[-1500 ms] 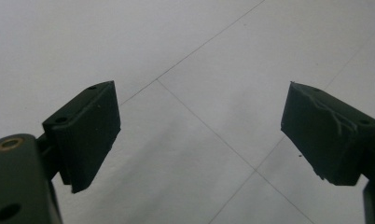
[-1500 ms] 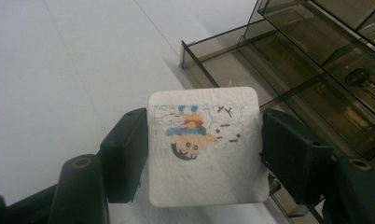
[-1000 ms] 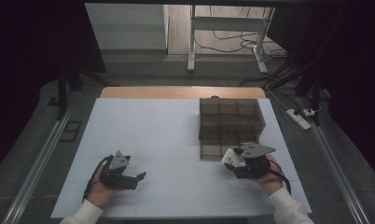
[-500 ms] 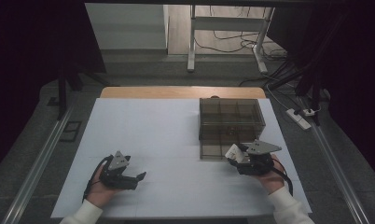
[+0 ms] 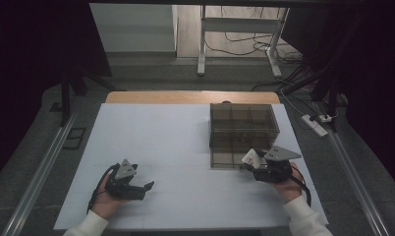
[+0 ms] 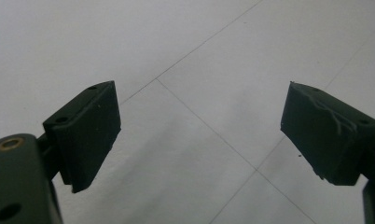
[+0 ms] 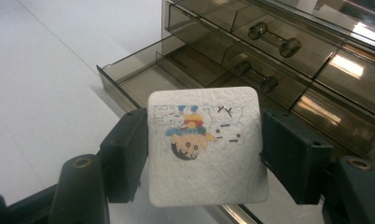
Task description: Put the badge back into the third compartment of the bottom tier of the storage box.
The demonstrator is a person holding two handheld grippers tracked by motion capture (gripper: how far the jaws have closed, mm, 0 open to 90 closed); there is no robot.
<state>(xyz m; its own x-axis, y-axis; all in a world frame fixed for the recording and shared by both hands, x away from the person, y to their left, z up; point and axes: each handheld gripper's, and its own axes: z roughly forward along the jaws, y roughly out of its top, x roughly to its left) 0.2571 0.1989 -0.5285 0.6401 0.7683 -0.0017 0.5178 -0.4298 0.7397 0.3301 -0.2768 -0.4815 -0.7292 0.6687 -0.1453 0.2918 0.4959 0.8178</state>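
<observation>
Coaster (image 7: 205, 145) in right hand-held gripper (image 7: 203, 154), at open drawer's (image 7: 129, 84) rim

White card (image 7: 205, 151) with cartoon print, smoky-brown, seemingly translucent drawer box (image 5: 243, 129), white table (image 5: 161, 132).

White worktop (image 5: 176, 147) has a wood strip along its far edge (image 5: 185, 97). A power strip (image 5: 316, 124) sits on the grey floor, right, with cables (image 5: 239, 37) trailing far back.
</observation>
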